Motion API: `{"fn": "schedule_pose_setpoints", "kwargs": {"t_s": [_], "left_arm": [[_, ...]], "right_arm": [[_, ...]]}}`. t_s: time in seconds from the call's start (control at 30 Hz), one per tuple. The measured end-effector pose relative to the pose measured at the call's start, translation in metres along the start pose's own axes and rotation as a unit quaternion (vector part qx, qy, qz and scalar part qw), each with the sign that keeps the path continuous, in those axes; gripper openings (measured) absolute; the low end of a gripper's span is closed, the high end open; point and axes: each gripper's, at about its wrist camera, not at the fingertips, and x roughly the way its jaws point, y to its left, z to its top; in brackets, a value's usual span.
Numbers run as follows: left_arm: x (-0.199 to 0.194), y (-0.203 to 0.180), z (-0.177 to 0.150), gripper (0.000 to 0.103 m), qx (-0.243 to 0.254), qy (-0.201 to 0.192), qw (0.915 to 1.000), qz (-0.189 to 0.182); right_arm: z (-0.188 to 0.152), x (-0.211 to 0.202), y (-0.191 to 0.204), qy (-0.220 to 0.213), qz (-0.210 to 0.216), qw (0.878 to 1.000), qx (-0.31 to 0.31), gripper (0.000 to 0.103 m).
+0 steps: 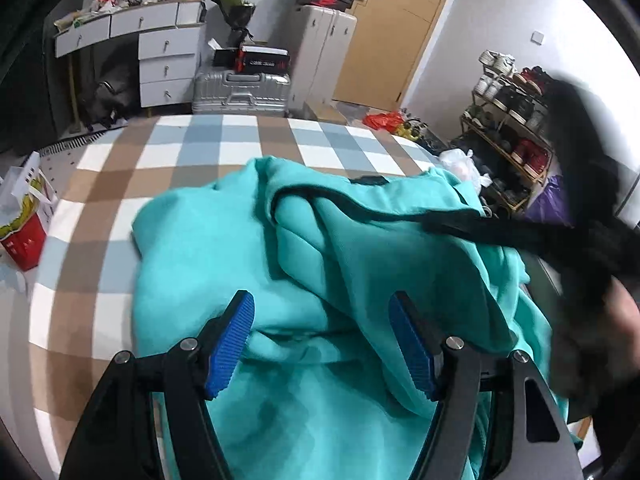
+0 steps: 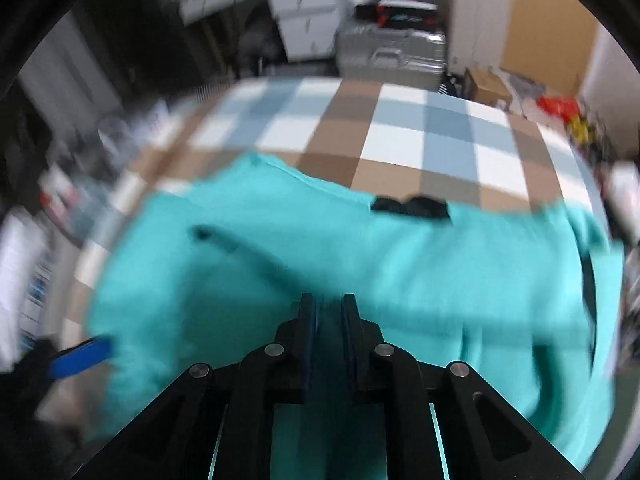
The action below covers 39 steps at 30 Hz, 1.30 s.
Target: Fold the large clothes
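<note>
Teal garment (image 1: 224, 248) bunched on checked bedcover (image 1: 120, 184).
Left gripper (image 1: 322, 340) wide, empty; right gripper (image 2: 329, 312) pinching teal fabric.

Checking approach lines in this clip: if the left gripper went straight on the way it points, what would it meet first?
Probably the teal garment bunched just ahead of the open left gripper; depth is unclear.

No text can be read in either view. The black and red box (image 1: 262, 59) on the silver suitcase (image 1: 241, 94) carries a white line of print, but it is too small and blurred to read.
</note>
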Motion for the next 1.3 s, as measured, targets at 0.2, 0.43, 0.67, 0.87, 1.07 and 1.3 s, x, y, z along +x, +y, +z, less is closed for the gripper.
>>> {"fn": "schedule_pose_setpoints", "kwargs": {"t_s": [0.2, 0.43, 0.67, 0.87, 1.07, 1.3], "left_arm": [[-0.009, 0.008, 0.042, 0.066, -0.028, -0.034, 0.9985, 0.033], [0.049, -0.017, 0.115, 0.067, 0.011, 0.052, 0.9973, 0.05], [0.126, -0.017, 0.1, 0.066, 0.017, 0.139, 0.9871, 0.076], [0.147, -0.013, 0.063, 0.067, 0.044, 0.175, 0.9777, 0.108], [0.113, -0.023, 0.072, 0.068, 0.072, 0.174, 0.9724, 0.138], [0.043, 0.003, 0.054, 0.069, 0.098, 0.142, 0.9696, 0.174]], "right_arm": [[-0.109, -0.121, 0.003, -0.178, 0.06, 0.978, 0.09, 0.063], [-0.169, -0.161, 0.006, -0.297, -0.023, 0.952, 0.075, 0.089], [-0.166, -0.159, -0.013, -0.293, -0.033, 0.953, 0.074, 0.089], [-0.175, -0.164, -0.008, -0.298, -0.039, 0.953, 0.045, 0.089], [-0.176, -0.159, -0.005, -0.287, -0.038, 0.956, 0.035, 0.088], [-0.176, -0.159, -0.024, -0.279, -0.037, 0.957, 0.078, 0.088]]}}
